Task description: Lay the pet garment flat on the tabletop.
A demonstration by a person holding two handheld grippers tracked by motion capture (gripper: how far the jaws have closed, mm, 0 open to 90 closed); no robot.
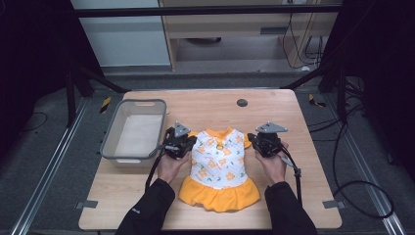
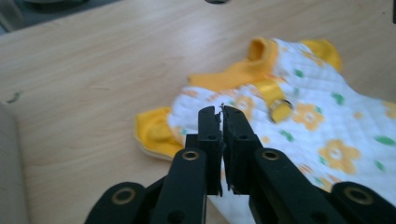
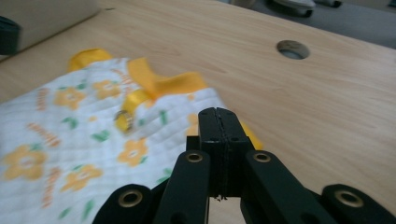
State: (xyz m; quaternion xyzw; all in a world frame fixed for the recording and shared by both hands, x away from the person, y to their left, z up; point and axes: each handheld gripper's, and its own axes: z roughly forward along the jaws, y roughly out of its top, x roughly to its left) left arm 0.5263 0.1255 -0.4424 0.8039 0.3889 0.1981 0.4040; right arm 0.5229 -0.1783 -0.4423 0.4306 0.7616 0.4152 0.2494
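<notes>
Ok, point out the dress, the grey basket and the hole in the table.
dress (image 1: pixel 219 164): high view, white flowered bodice.
grey basket (image 1: pixel 112 131): high view, left rim.
hole in the table (image 3: pixel 293 49): right gripper view, its dark opening.

Desk (image 1: pixel 274 105): light wood-grain top, smooth, matt. Dress (image 1: pixel 219 161): quilted white cloth with flower print, plain yellow fabric trim, shiny metal ring (image 2: pixel 280 109) on a satin loop. Bin (image 1: pixel 110 142): grey matt plastic. Left tool (image 2: pixel 221 112) jaws: matt black plastic, brass-look rivets.
</notes>
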